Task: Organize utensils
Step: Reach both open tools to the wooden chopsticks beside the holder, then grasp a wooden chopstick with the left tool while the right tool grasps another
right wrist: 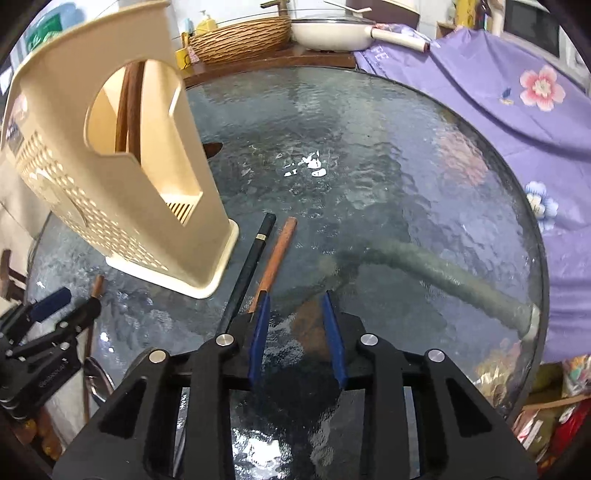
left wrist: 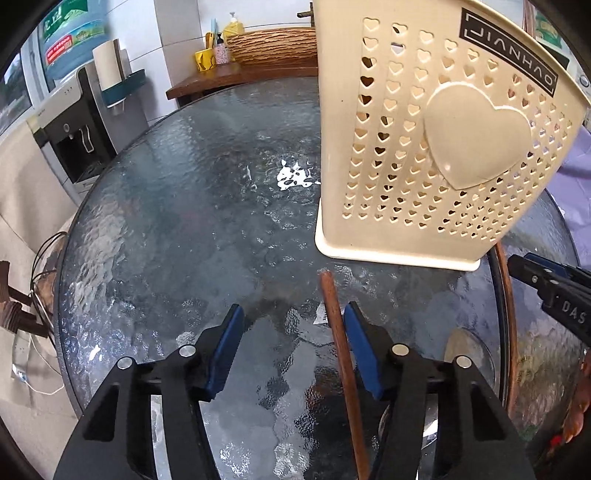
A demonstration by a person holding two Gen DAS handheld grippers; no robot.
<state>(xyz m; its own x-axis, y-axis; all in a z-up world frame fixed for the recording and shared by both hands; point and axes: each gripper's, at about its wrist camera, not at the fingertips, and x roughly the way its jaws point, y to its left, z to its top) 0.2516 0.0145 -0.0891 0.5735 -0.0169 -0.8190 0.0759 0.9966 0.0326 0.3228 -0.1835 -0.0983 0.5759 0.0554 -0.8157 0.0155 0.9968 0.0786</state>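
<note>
A cream utensil holder (left wrist: 424, 147) with heart-shaped holes stands on the round glass table (left wrist: 207, 206). In the right wrist view the holder (right wrist: 122, 206) has brown chopsticks (right wrist: 129, 107) standing inside. My left gripper (left wrist: 294, 308) is open over the glass. A brown chopstick (left wrist: 341, 354) lies between its jaws, close against the right pad (left wrist: 360, 347). My right gripper (right wrist: 295, 295) is open with only glass between its pads. A black chopstick (right wrist: 251, 269) and a brown chopstick (right wrist: 277, 254) lie just left of its left fingertip (right wrist: 263, 306).
A purple flowered cloth (right wrist: 517, 110) covers the table's right side. A wicker basket (right wrist: 240, 37) and a white pan (right wrist: 332, 33) sit on the wooden counter behind. A water dispenser (left wrist: 74, 125) stands at the left. Another brown stick (left wrist: 508, 314) lies by the right gripper (left wrist: 546, 288).
</note>
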